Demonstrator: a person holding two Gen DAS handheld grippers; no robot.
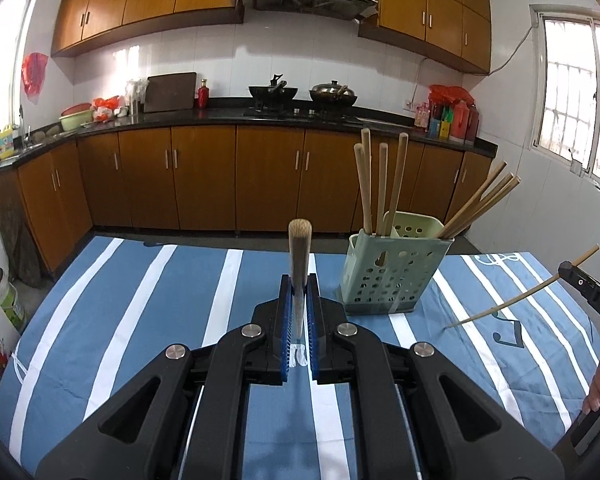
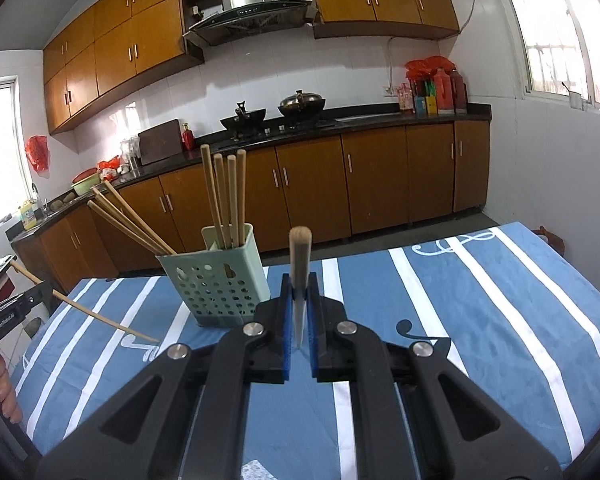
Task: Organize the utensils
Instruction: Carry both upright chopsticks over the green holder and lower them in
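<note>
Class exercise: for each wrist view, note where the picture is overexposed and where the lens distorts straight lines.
Left wrist view: the window at right is blown out white, and the countertop bows into a curve. Right wrist view: the window at upper right glares, the upper cabinets bend and tilt, and dark vignetting fills the corners.

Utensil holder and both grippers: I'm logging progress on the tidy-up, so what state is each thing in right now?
Left gripper: shut on a chopstick, held above the tablecloth.
Right gripper: shut on another chopstick, also off the cloth.
Holder: upright on the tablecloth, compartments partly filled.
Four chopsticks: standing in the holder.
Other chopsticks: in the holder, leaning outward.
</note>
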